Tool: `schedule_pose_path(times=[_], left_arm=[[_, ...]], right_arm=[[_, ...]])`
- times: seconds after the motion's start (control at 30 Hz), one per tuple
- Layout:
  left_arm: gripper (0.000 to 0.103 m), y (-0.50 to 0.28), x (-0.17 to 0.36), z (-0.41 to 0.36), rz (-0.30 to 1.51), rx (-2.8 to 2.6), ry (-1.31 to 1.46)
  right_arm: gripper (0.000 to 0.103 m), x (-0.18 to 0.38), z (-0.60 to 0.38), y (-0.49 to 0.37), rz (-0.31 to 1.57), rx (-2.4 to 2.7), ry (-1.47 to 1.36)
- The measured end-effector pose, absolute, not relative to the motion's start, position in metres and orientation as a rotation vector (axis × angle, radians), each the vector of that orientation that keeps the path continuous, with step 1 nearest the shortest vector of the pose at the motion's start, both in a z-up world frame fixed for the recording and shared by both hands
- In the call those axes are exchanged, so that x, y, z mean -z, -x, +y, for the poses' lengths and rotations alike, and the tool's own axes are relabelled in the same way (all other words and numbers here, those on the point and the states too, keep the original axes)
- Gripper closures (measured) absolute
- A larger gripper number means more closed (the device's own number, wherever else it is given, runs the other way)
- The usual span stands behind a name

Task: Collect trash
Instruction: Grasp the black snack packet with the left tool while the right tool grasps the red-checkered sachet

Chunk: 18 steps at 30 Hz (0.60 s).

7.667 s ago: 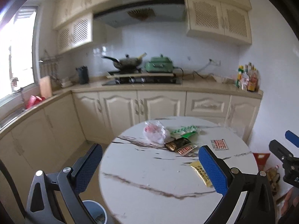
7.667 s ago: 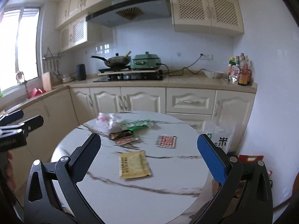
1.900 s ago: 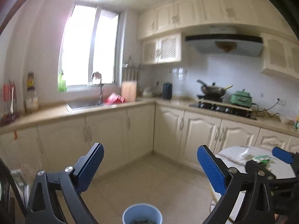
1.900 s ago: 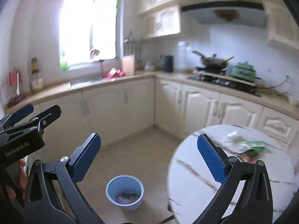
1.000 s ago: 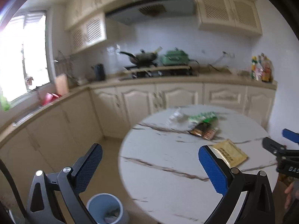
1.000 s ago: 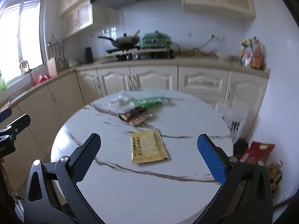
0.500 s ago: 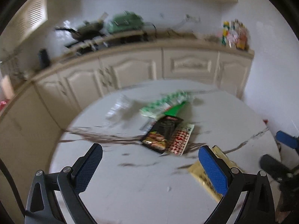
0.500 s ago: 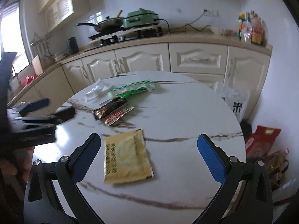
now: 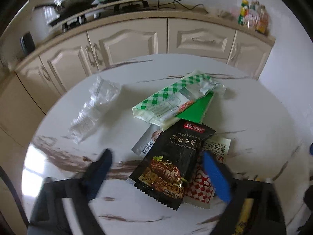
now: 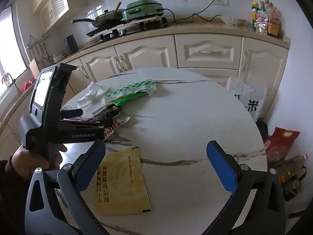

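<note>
The left claw (image 9: pixel 156 162), earlier over the floor bin, had been closing astride the black wrapper (image 9: pixel 170 162); the right claw (image 10: pixel 156 162) stood spread.

both grippers: dark grey plastic frames w/ triangular cut-outs, silver screws at pivots, blue pads on fingers. right gripper (image 10: pixel 156 156) sharp in its own cam; left gripper (image 9: pixel 156 173) blurred in its own. from right cam, left unit is a black body w/ white "GenRobot.AI" lettering, small lit screen on top. hand (image 10: pixel 37 157) on its grip, dark sleeve (image 10: pixel 5 168) at wrist.
</note>
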<state>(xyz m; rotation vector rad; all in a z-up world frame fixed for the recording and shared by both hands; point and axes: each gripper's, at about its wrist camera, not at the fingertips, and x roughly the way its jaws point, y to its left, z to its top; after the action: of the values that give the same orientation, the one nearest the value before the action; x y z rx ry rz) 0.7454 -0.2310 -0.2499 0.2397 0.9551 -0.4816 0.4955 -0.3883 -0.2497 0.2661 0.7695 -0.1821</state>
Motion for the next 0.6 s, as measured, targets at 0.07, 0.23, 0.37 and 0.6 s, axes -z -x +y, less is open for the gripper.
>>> schedule_pose_path(times=[0.07, 0.23, 0.37, 0.6], left_arm=[[0.041, -0.749, 0.251, -0.228, 0.952, 0.49, -0.237], [0.07, -0.749, 0.248, -0.219, 0.939, 0.514, -0.21], [0.072, -0.729, 0.245, -0.199, 0.93, 0.487, -0.217], [0.072, -0.666, 0.211, -0.136, 0.875, 0.457, -0.147]], right_arm=[[0.0, 0.249, -0.388, -0.499, 0.772, 0.179, -0.261], [0.0, 0.248, -0.382, -0.508, 0.776, 0.17, -0.246], [0.0, 0.248, -0.375, -0.523, 0.793, 0.148, -0.229], [0.0, 0.264, -0.357, -0.565, 0.887, 0.149, -0.276]])
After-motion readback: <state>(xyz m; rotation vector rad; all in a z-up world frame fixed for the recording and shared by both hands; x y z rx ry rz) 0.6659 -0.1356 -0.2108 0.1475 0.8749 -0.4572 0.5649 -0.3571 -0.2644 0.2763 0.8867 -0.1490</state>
